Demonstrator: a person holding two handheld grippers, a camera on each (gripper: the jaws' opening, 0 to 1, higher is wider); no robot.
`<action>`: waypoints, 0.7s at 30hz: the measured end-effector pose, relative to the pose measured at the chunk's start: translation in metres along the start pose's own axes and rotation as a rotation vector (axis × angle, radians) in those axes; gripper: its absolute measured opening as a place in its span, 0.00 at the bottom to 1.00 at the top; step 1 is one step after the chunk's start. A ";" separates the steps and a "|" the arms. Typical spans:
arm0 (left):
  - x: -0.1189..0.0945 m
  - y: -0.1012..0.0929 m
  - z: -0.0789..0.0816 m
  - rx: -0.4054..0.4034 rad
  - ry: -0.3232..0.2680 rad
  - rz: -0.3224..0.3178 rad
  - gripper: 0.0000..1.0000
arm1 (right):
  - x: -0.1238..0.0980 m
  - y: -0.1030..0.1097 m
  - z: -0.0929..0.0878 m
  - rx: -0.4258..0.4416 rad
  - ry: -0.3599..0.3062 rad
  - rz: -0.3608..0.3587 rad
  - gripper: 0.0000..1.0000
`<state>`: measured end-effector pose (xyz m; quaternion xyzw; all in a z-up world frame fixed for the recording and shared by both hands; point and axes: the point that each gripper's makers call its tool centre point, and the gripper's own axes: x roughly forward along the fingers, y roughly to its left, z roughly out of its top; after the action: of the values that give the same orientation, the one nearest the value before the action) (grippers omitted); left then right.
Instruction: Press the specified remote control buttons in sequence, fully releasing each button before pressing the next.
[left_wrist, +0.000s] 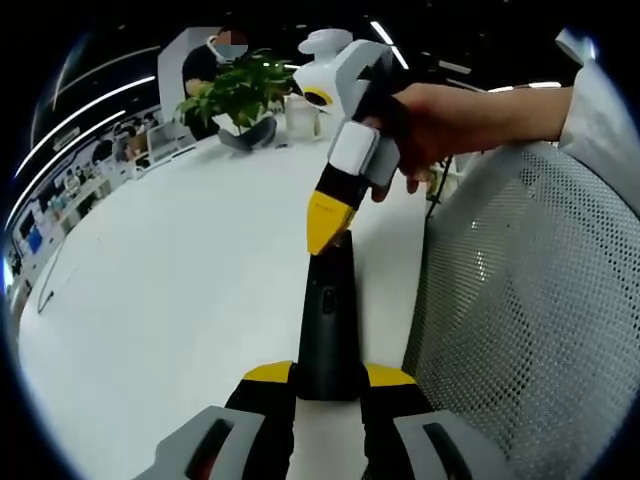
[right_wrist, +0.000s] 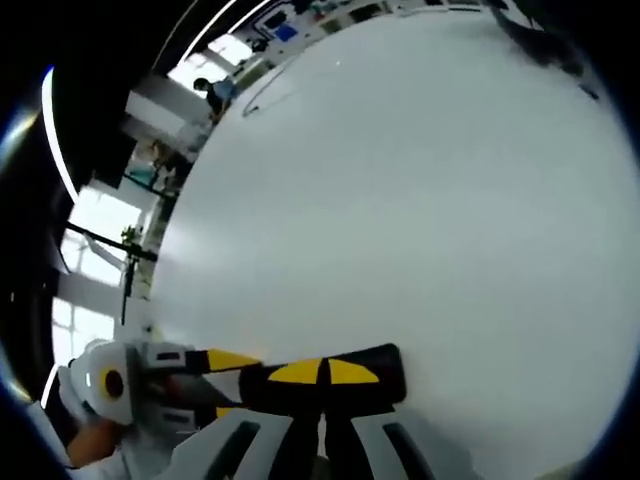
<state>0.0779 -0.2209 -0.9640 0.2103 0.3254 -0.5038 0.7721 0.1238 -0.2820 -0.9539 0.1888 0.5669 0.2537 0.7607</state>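
Observation:
A long black remote control is held off the white table, pointing away along my left gripper, whose yellow-tipped jaws are shut on its near end. My right gripper, carried by a hand from the upper right, has its yellow tips together and pressed down on the remote's far end. In the right gripper view, my right gripper rests shut on the remote, which lies crosswise. The left gripper holds the remote from the left.
A grey mesh chair back stands close on the right. At the table's far end are a potted green plant and a white rounded device. A person sits behind the plant. Open table surface stretches ahead.

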 end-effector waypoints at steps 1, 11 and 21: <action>0.000 0.000 0.000 0.000 0.000 0.000 0.24 | 0.001 0.000 0.000 -0.005 0.000 -0.004 0.00; 0.000 -0.001 -0.001 0.002 0.003 0.000 0.24 | 0.003 -0.001 -0.005 -0.116 -0.017 -0.064 0.00; 0.001 -0.001 -0.001 -0.001 0.002 0.003 0.24 | 0.001 -0.001 -0.005 -0.240 -0.035 -0.085 0.00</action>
<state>0.0770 -0.2213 -0.9651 0.2108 0.3263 -0.5021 0.7727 0.1195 -0.2825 -0.9566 0.0769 0.5265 0.2839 0.7976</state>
